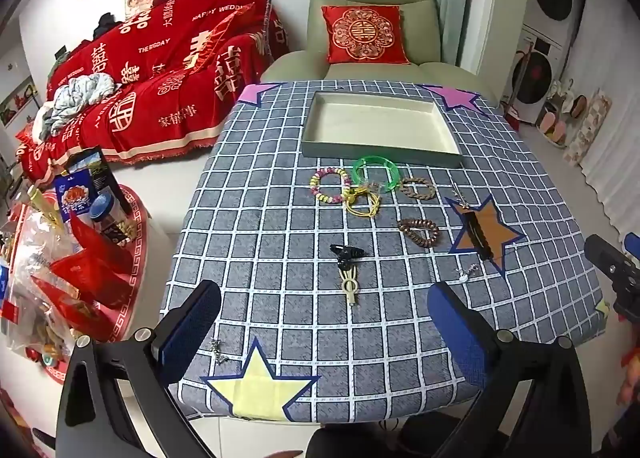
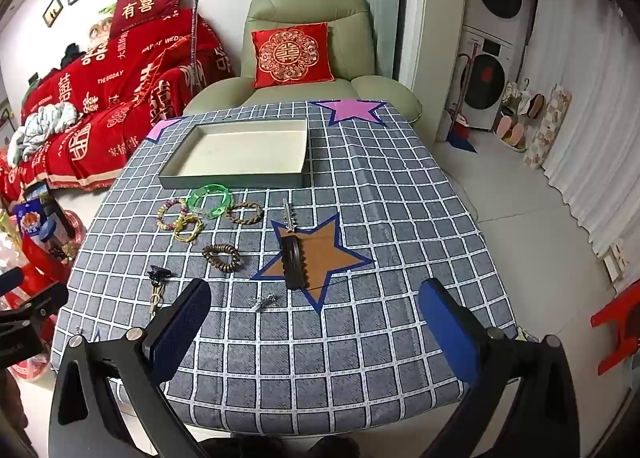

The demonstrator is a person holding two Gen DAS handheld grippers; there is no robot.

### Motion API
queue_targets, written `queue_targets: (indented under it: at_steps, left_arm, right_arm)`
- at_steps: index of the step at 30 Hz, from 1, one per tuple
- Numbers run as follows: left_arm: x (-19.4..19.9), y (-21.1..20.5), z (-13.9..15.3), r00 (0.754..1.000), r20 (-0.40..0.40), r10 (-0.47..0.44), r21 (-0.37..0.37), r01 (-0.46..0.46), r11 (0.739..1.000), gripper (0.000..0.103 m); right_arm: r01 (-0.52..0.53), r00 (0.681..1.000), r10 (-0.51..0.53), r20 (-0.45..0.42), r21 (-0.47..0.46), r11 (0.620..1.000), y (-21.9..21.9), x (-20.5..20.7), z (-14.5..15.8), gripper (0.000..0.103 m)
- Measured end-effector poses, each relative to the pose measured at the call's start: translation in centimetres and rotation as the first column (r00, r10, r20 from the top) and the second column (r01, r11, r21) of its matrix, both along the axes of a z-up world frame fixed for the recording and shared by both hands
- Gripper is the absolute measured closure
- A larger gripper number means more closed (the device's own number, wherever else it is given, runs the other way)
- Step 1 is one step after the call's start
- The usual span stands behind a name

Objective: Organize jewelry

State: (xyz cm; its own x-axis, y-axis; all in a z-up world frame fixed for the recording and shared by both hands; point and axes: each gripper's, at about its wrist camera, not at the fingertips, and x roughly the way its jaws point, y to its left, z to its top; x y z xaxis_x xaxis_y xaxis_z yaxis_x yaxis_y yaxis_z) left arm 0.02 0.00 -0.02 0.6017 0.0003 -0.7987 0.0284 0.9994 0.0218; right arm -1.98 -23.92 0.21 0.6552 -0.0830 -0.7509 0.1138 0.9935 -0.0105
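An empty shallow grey tray [image 1: 448, 137] [image 2: 172, 173] lies at the far side of the checked tablecloth. In front of it lie a green bangle [image 1: 376, 173] [image 2: 210, 195], a pastel bead bracelet [image 1: 330, 185] [image 2: 172, 213], yellow cords [image 1: 362, 203], two brown bracelets [image 1: 418, 232] [image 2: 221, 256], a black claw clip [image 1: 346, 254], a beige hairpin [image 1: 350, 286], a dark comb clip [image 2: 294, 260] on the brown star, and small silver pieces [image 2: 263, 302]. My left gripper [image 1: 324, 322] and right gripper [image 2: 316, 318] are open and empty above the near edge.
A green armchair with a red cushion [image 1: 364, 33] stands behind the table. A red-covered sofa [image 1: 160, 69] is at the left. A cluttered side table with snacks [image 1: 80, 242] stands beside the table's left edge. Washing machines [image 2: 496, 49] stand at the right.
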Motion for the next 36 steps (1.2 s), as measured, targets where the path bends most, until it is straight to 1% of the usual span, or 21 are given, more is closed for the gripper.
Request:
queue_targets:
  at_steps: [5, 9, 15, 16, 36]
  left_arm:
    - [-0.04, -0.03, 0.14, 1.000, 0.006, 0.013, 0.005, -0.014, 1.000, 0.000]
    - [-0.06, -0.14, 0.11, 1.000, 0.003, 0.004, -0.012, -0.004, 1.000, 0.000]
    - [0.31, -0.48, 0.72, 1.000, 0.006, -0.004, -0.006, 0.004, 1.000, 0.000]
    - [0.29, -0.50, 0.34, 1.000, 0.008, -0.004, -0.004, 0.004, 1.000, 0.000]
    - [-0.03, -0.17, 0.27, 1.000, 0.014, -0.004, -0.005, 0.004, 1.000, 0.000]
  right_arm:
    - [0.000, 1.000, 0.000, -0.002, 0.000, 1.000, -0.01, 0.04, 0.02, 0.000]
    - [0.000, 1.000, 0.000, 0.000, 0.001, 1.000, -0.02, 0.07, 0.05, 0.000]
    - [-0.001, 1.000, 0.001, -0.001, 0.002, 1.000, -0.01, 0.10, 0.04, 0.000]
    - [-0.001, 1.000, 0.001, 0.000, 0.002, 1.000, 0.00, 0.10, 0.04, 0.000]
    - [-0.001, 1.000, 0.001, -0.001, -0.001, 1.000, 0.10, 0.12, 0.10, 0.000]
